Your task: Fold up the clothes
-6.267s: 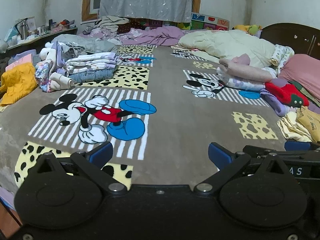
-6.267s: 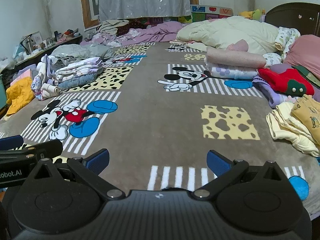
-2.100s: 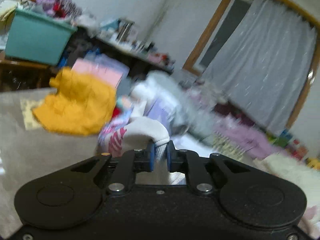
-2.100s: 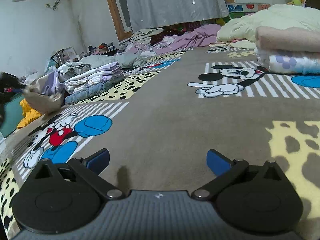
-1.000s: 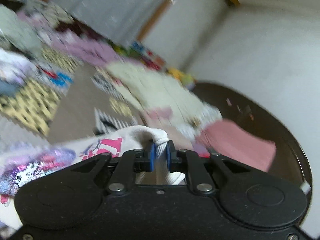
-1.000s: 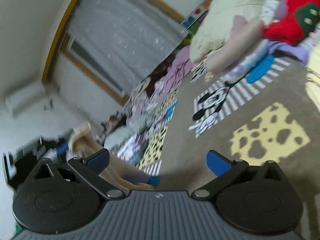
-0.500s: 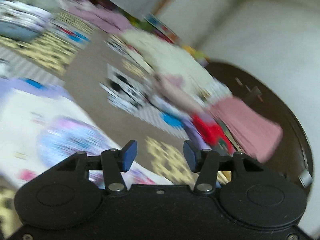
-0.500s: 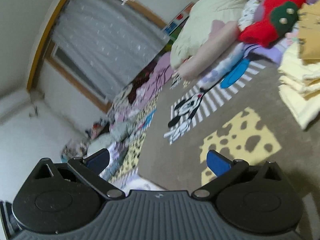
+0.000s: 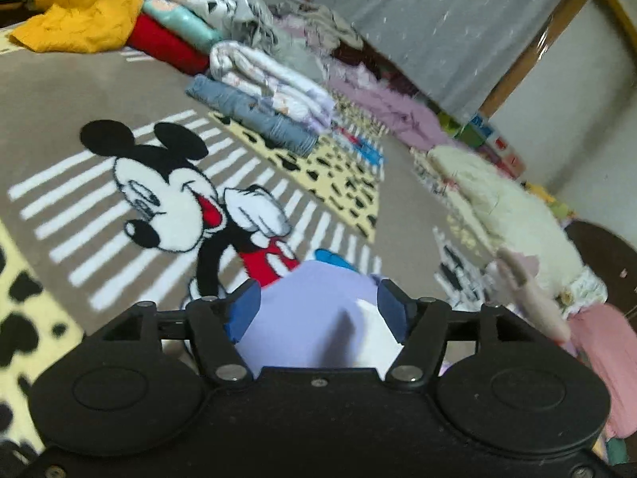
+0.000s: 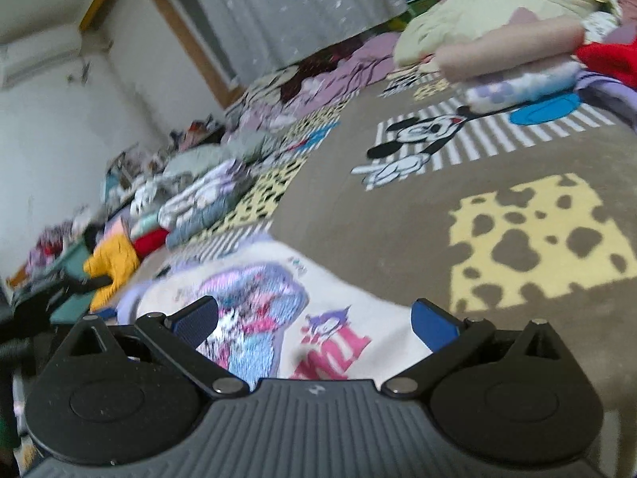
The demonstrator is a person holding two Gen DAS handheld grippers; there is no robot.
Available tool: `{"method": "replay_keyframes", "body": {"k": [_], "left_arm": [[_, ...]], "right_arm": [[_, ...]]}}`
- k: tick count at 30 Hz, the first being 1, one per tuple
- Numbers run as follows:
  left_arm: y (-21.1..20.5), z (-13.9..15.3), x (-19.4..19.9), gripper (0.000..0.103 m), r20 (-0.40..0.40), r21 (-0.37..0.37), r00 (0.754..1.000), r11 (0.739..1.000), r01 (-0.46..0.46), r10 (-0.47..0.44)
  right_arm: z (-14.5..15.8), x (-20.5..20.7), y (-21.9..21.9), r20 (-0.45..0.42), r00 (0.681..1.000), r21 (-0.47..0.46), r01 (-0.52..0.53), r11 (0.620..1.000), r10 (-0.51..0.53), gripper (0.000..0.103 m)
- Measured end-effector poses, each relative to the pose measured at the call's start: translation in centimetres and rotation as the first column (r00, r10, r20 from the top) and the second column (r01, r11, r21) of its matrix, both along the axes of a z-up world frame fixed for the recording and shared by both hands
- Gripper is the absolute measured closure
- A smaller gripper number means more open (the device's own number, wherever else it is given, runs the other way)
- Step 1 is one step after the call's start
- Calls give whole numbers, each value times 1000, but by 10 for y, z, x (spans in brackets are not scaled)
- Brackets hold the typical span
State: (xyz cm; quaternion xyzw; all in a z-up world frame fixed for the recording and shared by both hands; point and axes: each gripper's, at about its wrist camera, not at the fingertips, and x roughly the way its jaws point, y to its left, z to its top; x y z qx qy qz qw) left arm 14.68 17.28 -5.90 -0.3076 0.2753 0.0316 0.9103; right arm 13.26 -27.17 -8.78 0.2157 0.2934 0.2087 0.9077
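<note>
Brown plush blanket (image 10: 398, 215) printed with cartoon mice, white stripes and yellow spotted patches, spread across the whole bed as the working surface. Grey curtain (image 9: 450, 28) in a wooden frame at the far end of that blanket, over a heap of mauve bedding (image 9: 390, 107). Cream quilt (image 10: 489, 4) bunched along the blanket's right side, with a rolled pink towel (image 10: 513, 46) and a red garment (image 10: 609, 57) just in front of it. Stack of folded pale clothes on folded blue denim (image 9: 254, 95) at the blanket's left side; mustard-yellow knit (image 9: 83, 12) and a red folded piece (image 9: 167, 49) beyond that, near the blanket's left edge.

White sweatshirt with lilac sleeves and a pink, blue and purple cartoon print (image 10: 270, 318) lying loose on the near part of the blanket, print side up, somewhat rumpled (blurred, so the lettering cannot be read). In the left wrist view, lilac sleeve cloth (image 9: 314, 318) of it seen between the blue pads, covering the lower half of the printed mouse.

Left gripper (image 9: 318, 308) low over that sleeve, jaws opening, cloth lying between them but not pinched. Right gripper (image 10: 314, 322) hovering above the printed chest, jaws spread wide, holding nothing, pads clear of the fabric.
</note>
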Motion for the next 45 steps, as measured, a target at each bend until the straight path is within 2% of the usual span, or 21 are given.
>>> {"method": "replay_keyframes", "body": {"k": [3, 7, 12, 14, 15, 16, 17, 20, 22, 24, 26, 29, 32, 34, 35, 37, 38, 41, 45], "left_arm": [[3, -3, 22, 38, -36, 34, 999, 999, 36, -35], [3, -6, 54, 38, -93, 73, 985, 986, 150, -143], [-10, -9, 85, 41, -204, 109, 928, 935, 338, -312], [-15, -7, 85, 74, -206, 110, 906, 911, 397, -370], [-18, -5, 84, 78, -206, 123, 901, 904, 410, -381], [-22, -2, 80, 91, -203, 145, 899, 896, 420, -388], [-26, 1, 77, 96, -197, 168, 898, 889, 427, -394], [-42, 13, 60, 98, -148, 202, 892, 870, 449, -426], [-59, 23, 44, 98, -108, 253, 884, 847, 467, -455], [-85, 32, 25, 98, -69, 327, 852, 795, 511, -519], [-115, 38, 5, 98, -43, 404, 804, 725, 557, -594], [-165, 29, -25, 100, -80, 493, 708, 590, 640, -701], [-209, 10, -55, 101, -151, 551, 612, 448, 704, -776], [-230, -4, -75, 101, -198, 592, 564, 361, 721, -802], [-237, -11, -84, 101, -214, 604, 549, 332, 724, -808], [-244, -21, -99, 101, -232, 619, 539, 305, 724, -810], [-245, -25, -104, 101, -236, 623, 543, 303, 721, -806], [-243, -32, -113, 101, -234, 621, 560, 321, 715, -795], [-243, -33, -120, 101, -231, 617, 564, 329, 715, -792]], "right_arm": [[-4, -2, 9, -13, 999, -39, -29, 999, 29, 0], [-9, -1, 15, -32, 999, -102, -46, 994, 43, 1], [-20, 4, 21, -70, 995, -163, -83, 983, 73, 1], [-20, 3, 25, -67, 995, -194, -91, 977, 79, 0], [-21, 3, 27, -65, 995, -200, -93, 975, 82, 0], [-21, 3, 27, -65, 995, -202, -94, 975, 82, 0], [-21, 3, 27, -65, 995, -197, -93, 976, 81, 0], [-19, 4, 19, -72, 995, -138, -79, 987, 69, 0], [-18, 5, 12, -82, 995, -88, -66, 994, 59, 1], [-18, 6, 6, -90, 995, -36, -51, 998, 47, 1], [-17, 6, -2, -97, 995, 24, -34, 999, 36, 3], [-17, 5, -15, -108, 994, 128, -10, 992, 24, 5], [-16, 3, -30, -109, 994, 238, 3, 971, 24, 13], [-15, 0, -37, -100, 995, 277, 1, 961, 28, 25], [-13, 0, -38, -95, 995, 283, -5, 959, 33, 27], [-8, -2, -38, -80, 996, 286, -25, 958, 50, 30], [-6, -3, -38, -72, 996, 285, -35, 958, 58, 30], [4, -5, -31, -45, 995, 252, -76, 965, 91, 30], [33, -3, -3, -15, 992, 135, -123, 983, 126, 30]]}}
